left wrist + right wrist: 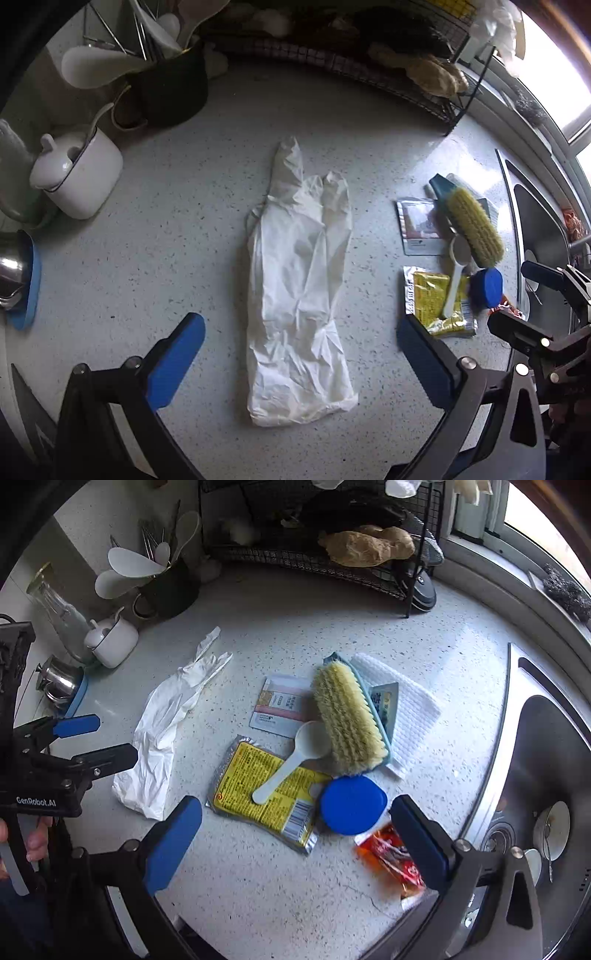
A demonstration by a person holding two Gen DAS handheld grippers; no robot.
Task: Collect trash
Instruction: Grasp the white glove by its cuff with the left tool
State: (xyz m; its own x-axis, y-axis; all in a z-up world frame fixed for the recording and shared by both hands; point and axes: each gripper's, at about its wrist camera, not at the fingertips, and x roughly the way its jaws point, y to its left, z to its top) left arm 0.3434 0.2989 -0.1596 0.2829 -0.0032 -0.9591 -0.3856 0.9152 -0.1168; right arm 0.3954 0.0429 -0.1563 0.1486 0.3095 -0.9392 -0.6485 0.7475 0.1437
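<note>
Trash lies scattered across your speckled countertop [280, 893], none of it lifted yet as far as these views show. The crumpled white disposable glove [299, 295] lies flat on the counter, straight ahead of your left gripper [301, 365], cuff end nearest you and fingers pointing toward the wire rack [325, 550]. To its right sit the wrappers: a yellow foil packet [258, 786] with a white plastic scoop [295, 760] resting across it, a pale sachet [277, 705] partly under the scrubbing brush [349, 716], and an orange-red packet [388, 853] at the counter's near edge, partly behind your right gripper's finger. A blue round lid [352, 805] touches the yellow packet and the brush end; whether it counts as trash I cannot tell. No bin shows in either view.

So the job looks barely begun: every piece remains to be picked up.

Your left gripper hangs above the glove's cuff end, jaws spread wide to either side of it, holding nothing. Your right gripper [295, 842] hovers over the wrapper cluster, jaws likewise wide apart and empty, the yellow packet and blue lid between them. Both tools point forward and down at the counter, side by side, with the sink [546, 775] off to your right.
</note>
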